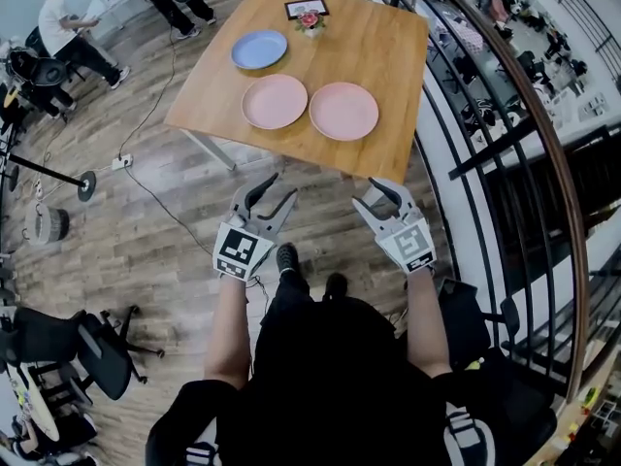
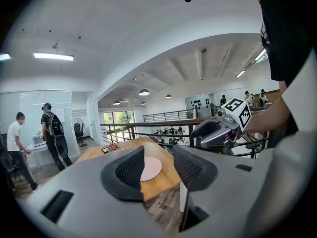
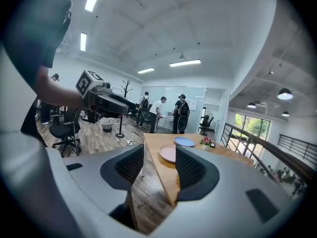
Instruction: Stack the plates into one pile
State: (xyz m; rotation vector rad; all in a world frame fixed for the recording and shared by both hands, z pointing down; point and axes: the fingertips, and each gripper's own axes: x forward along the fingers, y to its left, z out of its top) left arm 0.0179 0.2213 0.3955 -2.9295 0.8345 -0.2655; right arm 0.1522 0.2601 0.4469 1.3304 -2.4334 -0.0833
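Left of the table [image 1: 378,47], two people stand or sit over a floor [image 1: 146,212] of wood planks. They are small and cut off at the frame's corner.

The left gripper [image 1: 283,184] hangs off the table's near edge over the floor. Its grey jaws stand wide apart with nothing between them. In the left gripper view its ribbed black pads [image 2: 130,170] frame the table's near corner. They cover part of one pink plate there, and I cannot tell which of the two it is.

The table top is smooth light wood with rounded corners. Three round, shallow, matte plates lie flat on it, each apart from the others. The blue plate [image 1: 259,49] lies toward the far left. The first pink plate [image 1: 275,101] is nearer, and the second pink plate [image 1: 343,111] is just to its right. None is stacked. A small flower pot [image 1: 310,22] and a dark framed card [image 1: 307,9] sit at the far edge, the card's print too small to read.

The right gripper [image 1: 365,192] is also off the near edge, its jaws spread wide and empty. Right of the table runs a dark metal railing [image 1: 524,95] with a wooden top rail.
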